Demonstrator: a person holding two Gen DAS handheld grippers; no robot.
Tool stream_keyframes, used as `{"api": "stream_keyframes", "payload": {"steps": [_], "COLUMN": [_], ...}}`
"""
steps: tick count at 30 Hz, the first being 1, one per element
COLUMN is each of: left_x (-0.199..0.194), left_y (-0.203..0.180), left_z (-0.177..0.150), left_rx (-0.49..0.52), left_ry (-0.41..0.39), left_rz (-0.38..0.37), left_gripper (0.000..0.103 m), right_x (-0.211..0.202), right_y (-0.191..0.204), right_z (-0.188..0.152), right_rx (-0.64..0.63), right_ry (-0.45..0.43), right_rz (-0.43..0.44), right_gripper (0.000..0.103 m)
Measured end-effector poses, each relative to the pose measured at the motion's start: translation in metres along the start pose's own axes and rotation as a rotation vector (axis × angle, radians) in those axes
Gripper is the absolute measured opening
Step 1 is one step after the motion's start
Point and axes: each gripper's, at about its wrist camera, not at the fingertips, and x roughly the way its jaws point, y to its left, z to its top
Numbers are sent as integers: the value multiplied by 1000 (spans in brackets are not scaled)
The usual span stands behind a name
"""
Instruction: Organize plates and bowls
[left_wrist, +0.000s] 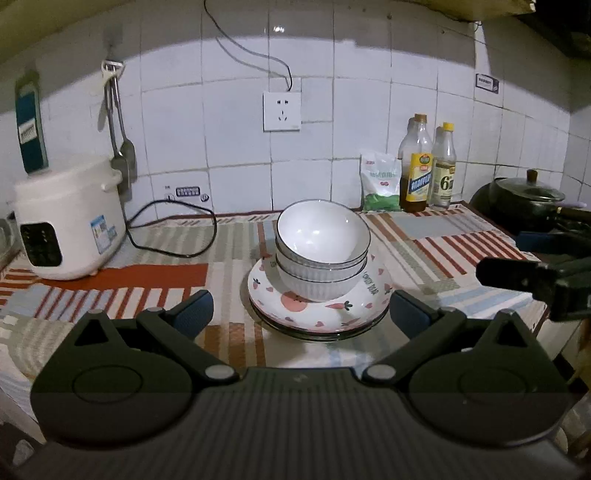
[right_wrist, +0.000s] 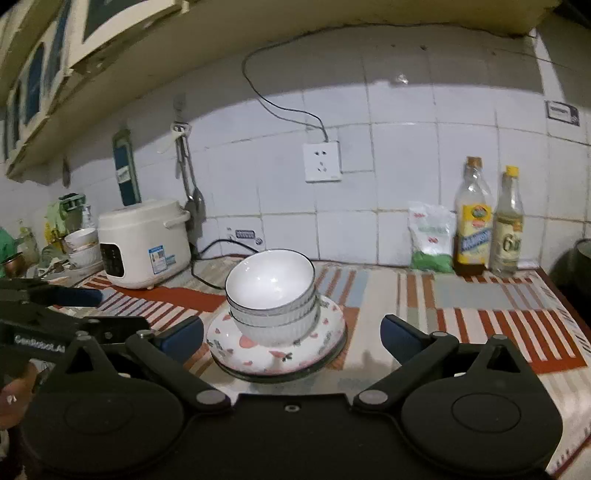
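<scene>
on the surface (left_wrist: 424, 236) the bowls (left_wrist: 321, 251) are sitting stacked on the plates (left_wrist: 317, 314); both the left gripper (left_wrist: 301, 308) and the right gripper (right_wrist: 291, 334) are hanging apart, empty. any further lift is needing a slow, level grip at the rim.

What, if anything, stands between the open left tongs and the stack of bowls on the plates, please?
Nothing visible does. The left tongs face the stacked bowls on the plates directly, over bare cloth; the rice cooker sits well aside.

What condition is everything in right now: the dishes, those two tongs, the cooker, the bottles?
White ribbed bowls: nested, top one tilted, empty.
Fruit-patterned plates: stacked under the bowls.
Left tongs: open, empty.
Right tongs: open, empty.
White rice cooker: lid shut.
Two clear bottles: upright, capped.
</scene>
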Motion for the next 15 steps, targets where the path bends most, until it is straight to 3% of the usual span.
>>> {"api": "stream_keyframes", "payload": {"steps": [6,15], "left_x": [-20,-32], "left_y": [-6,-25], "left_z": [5,-10], "left_rx": [15,18], "left_ry": [59,-10], "left_rz": [-76,1], "left_gripper": [103,103], "right_x": [-27,-47], "right_y": [10,10], "right_z": [1,-5], "right_rx": [35,139], "right_ry": [-35,16], "right_rz": [-165,-92], "right_gripper": [103,103]}}
